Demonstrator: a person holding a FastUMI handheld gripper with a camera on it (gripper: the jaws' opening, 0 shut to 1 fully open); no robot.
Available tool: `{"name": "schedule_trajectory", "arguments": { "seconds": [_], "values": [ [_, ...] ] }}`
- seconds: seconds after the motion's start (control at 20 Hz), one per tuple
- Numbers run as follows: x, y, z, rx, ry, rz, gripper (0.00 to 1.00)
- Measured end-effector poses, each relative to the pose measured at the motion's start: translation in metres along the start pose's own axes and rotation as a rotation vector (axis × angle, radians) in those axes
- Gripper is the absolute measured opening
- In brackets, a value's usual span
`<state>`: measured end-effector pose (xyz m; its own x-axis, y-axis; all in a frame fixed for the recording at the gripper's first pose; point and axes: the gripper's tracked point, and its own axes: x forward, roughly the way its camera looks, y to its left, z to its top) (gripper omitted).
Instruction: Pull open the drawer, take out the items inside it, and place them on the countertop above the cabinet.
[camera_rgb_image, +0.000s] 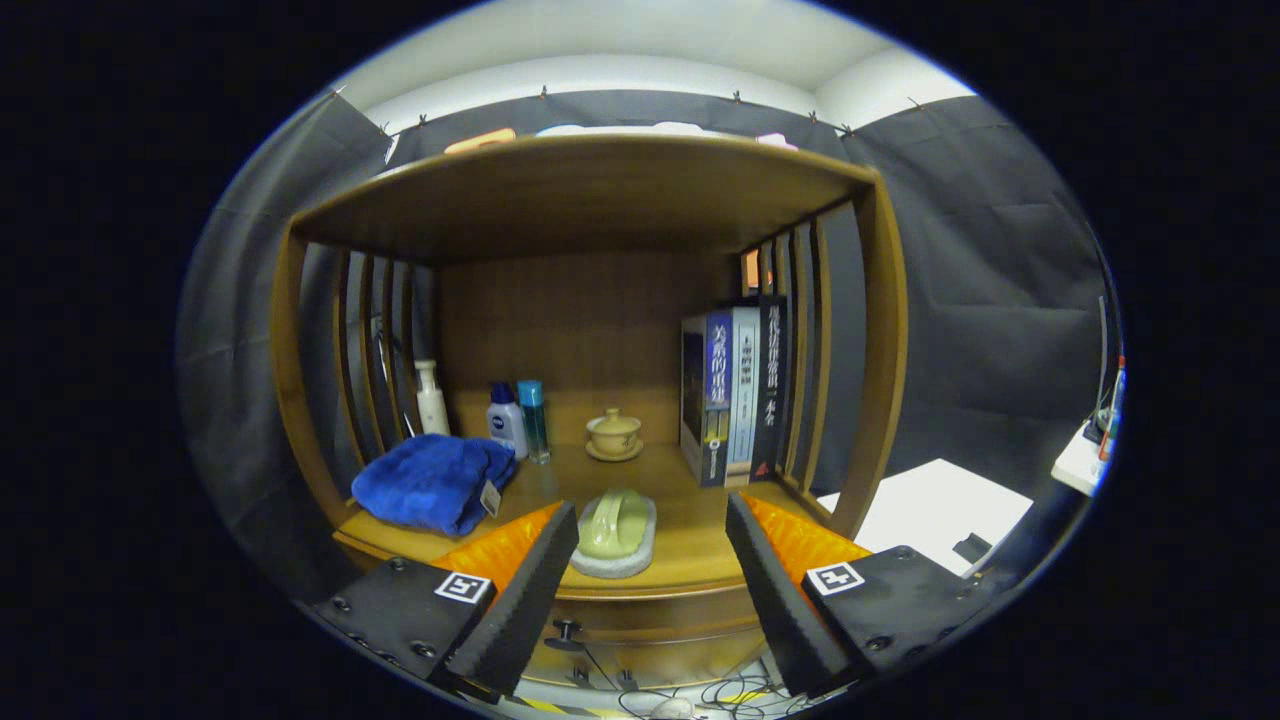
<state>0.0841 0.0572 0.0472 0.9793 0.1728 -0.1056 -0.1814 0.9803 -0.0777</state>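
Note:
My gripper (651, 511) is open and holds nothing. It hovers in front of a wooden cabinet, level with the countertop (690, 560). A pale green brush on a white base (615, 535) lies at the countertop's front edge, between my fingertips and just beyond them. Below that edge runs the drawer front (660, 625), with a small dark knob (567, 631) beside my left finger. I cannot tell whether the drawer is pulled out at all. Its inside is hidden.
On the countertop lie a folded blue towel (432, 482) on the left, three bottles (508, 418) behind it, a lidded tea cup on a saucer (613, 434) and upright books (735, 395) on the right. A shelf board (590, 185) roofs the space. Cables (700, 692) lie on the floor below.

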Motion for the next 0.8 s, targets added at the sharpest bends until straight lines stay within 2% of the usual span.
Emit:
{"name": "schedule_trajectory", "arguments": {
  "seconds": [0.3,0.8],
  "values": [
    [-0.029,0.009,0.051,0.025,-0.062,0.036,0.99],
    [-0.037,0.011,0.060,0.023,-0.068,0.035,0.99]
  ]
}}
